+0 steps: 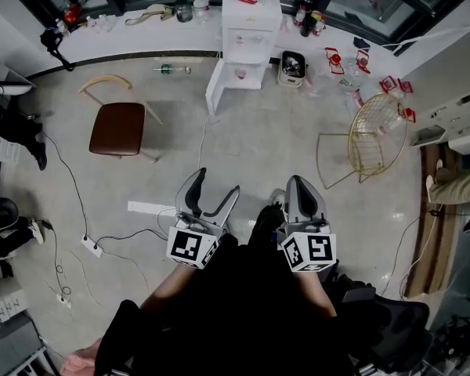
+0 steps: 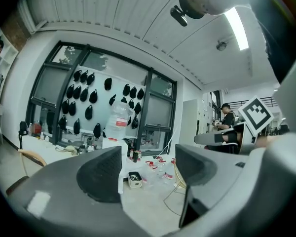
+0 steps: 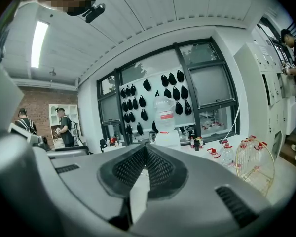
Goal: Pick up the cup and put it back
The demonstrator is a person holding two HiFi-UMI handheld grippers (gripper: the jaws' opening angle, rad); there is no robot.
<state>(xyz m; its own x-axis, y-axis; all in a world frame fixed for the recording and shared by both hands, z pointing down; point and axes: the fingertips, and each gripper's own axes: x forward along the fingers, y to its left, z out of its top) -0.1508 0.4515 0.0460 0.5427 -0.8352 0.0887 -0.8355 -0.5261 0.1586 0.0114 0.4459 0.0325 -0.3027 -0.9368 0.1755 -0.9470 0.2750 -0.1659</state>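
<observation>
Cup too small to tell, two claws, left claw point(image 1: 217, 180) apart, empty, right claw point(image 1: 299, 180) together

- The left gripper point(image 1: 217, 183) had grey curved jaws lined with dark ribbed pads point(image 2: 101, 179).
- Behind each claw sat a white cube point(image 1: 192, 247) bearing black square markers.
- The right gripper point(image 1: 299, 185) looked the same.
- The person wore black clothing point(image 1: 243, 319).

From the white water-dispenser cabinet point(image 1: 251, 37) at the far wall, the brown-seated wooden chair point(image 1: 117, 128) sits left and nearer you, the gold wire chair point(image 1: 374, 135) right, and a small white bin point(image 1: 292, 67) just beside its right. Your left gripper point(image 1: 214, 190) and right gripper point(image 1: 301, 188) lie well before it.
</observation>
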